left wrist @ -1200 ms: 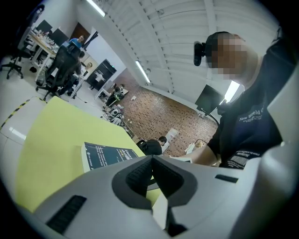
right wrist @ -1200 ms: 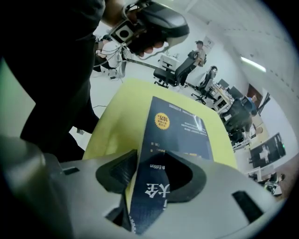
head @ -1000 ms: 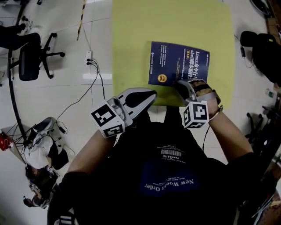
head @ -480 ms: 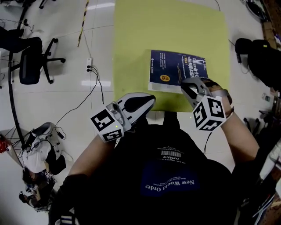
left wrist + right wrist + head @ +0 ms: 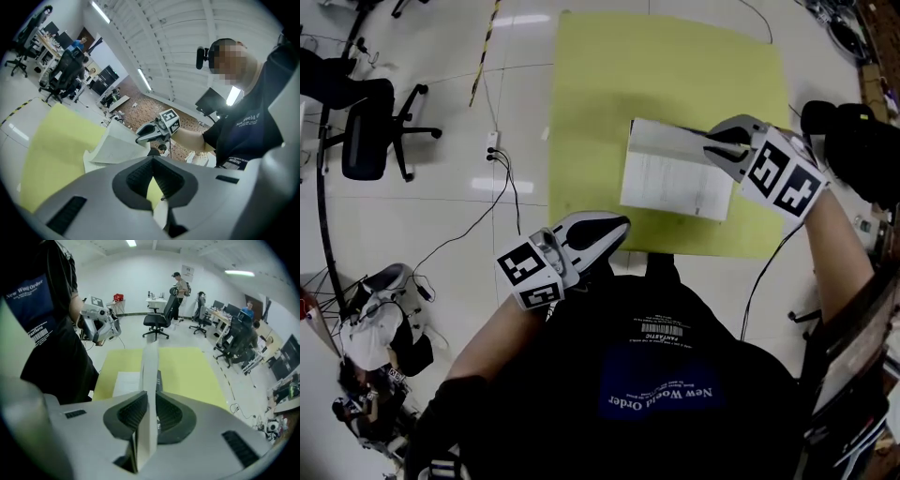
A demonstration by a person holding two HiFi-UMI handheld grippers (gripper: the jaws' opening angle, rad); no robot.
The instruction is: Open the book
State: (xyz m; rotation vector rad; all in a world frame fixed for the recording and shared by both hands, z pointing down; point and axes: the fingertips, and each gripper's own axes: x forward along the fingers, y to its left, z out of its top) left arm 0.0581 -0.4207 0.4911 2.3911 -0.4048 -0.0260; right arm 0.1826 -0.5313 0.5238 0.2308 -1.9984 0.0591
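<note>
The book (image 5: 675, 183) lies on the yellow table (image 5: 600, 94) with a white inner page showing. My right gripper (image 5: 712, 145) is shut on the book's cover and a wad of pages, held up on edge above the book's right side. In the right gripper view that pale wad (image 5: 150, 376) stands upright between the pads of the right gripper (image 5: 150, 401), with the flat page (image 5: 125, 383) below. My left gripper (image 5: 602, 228) hovers by the table's near edge, shut and empty. The left gripper view looks past the left gripper (image 5: 152, 161) at the raised pages (image 5: 115, 145).
An office chair (image 5: 366, 122) stands on the floor at the left, beside a power strip with cables (image 5: 492, 141). A black bag (image 5: 853, 131) sits right of the table. More chairs and desks (image 5: 234, 329) fill the room behind, and a person (image 5: 178, 284) stands there.
My right gripper closed on the book's near edge, then rose and swung right and away with the cover and pages. The blue cover is gone from sight and a white page shows. The left gripper hardly moved.
</note>
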